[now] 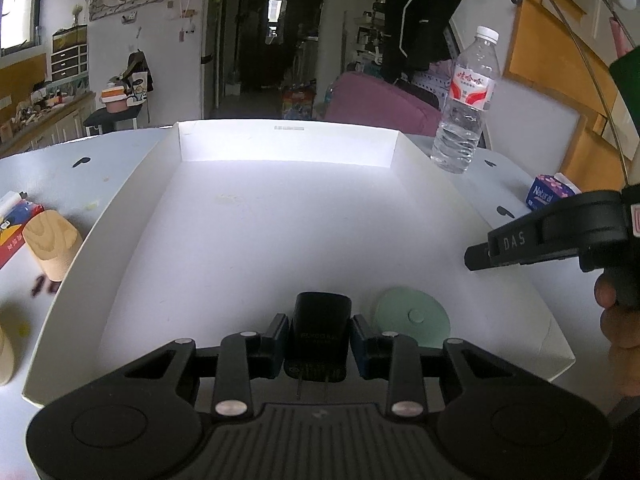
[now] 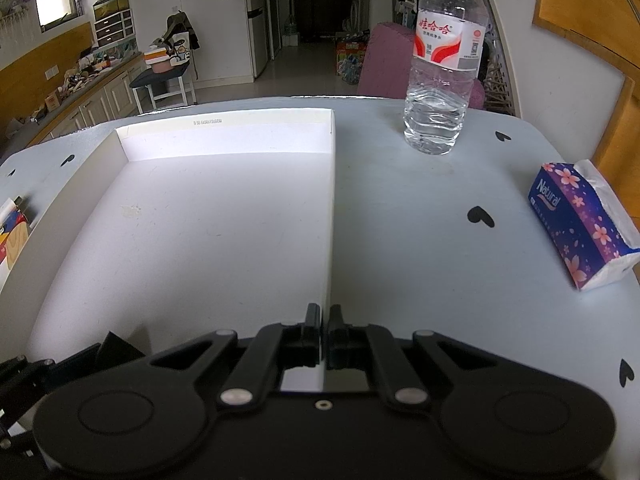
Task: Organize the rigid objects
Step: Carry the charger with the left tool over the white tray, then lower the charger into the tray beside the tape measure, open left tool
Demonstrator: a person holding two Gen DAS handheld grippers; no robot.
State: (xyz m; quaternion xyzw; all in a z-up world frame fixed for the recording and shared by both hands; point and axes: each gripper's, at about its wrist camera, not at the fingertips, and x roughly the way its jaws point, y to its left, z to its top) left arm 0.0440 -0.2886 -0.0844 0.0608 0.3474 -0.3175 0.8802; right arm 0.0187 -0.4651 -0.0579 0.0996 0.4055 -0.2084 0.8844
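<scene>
A shallow white cardboard box (image 1: 288, 140) lies open on the pale table. My left gripper (image 1: 320, 338) is low inside its near end, shut on a black power adapter (image 1: 322, 320) whose two prongs point back at the camera. Just right of the adapter, a pale green disc (image 1: 412, 318) lies flat on the box floor. My right gripper (image 2: 324, 320) is shut on the thin right wall of the box (image 2: 331, 216), one finger on each side of it. In the left wrist view the right gripper (image 1: 478, 258) reaches in from the right, held by a hand (image 1: 616, 320).
A water bottle (image 2: 444, 60) stands past the box's far right corner. A purple tissue pack (image 2: 584, 224) lies near the table's right edge. Left of the box lie a wooden block (image 1: 52, 240) and a red and blue carton (image 1: 16, 228). A pink chair (image 1: 376, 104) stands beyond the table.
</scene>
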